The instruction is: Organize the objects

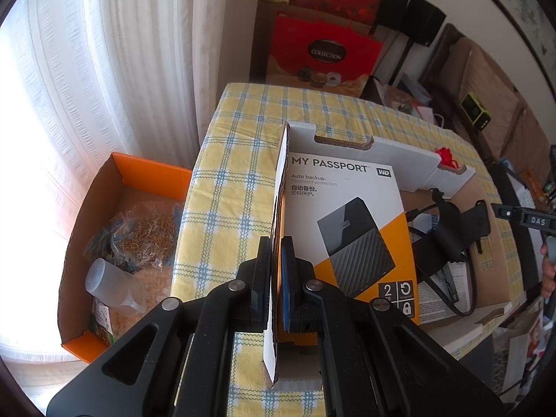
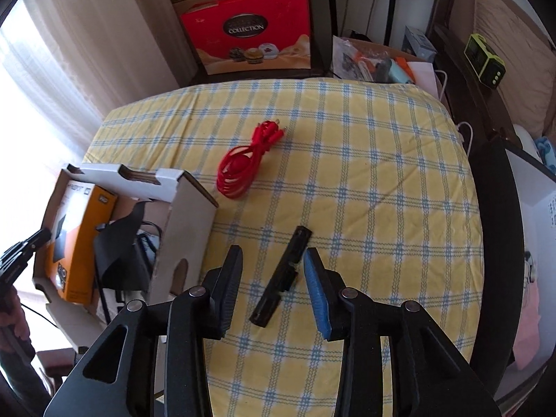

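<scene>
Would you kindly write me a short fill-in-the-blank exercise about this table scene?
1. The left claw is shut on the ____ of the cardboard box.
2. The coiled cable on the tablecloth is ____.
3. The black bar lies between the right claw's ____ fingers.

Missing: wall; red; open

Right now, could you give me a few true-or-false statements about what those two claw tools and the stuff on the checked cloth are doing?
1. The left gripper is clamped on the wall of the white cardboard box. True.
2. The red cable lies inside that box. False: it lies on the checked tablecloth, beside the box.
3. The right gripper stands open over the black bar. True.
4. The hard-drive package sits on the bare cloth. False: it is in the box.
</scene>
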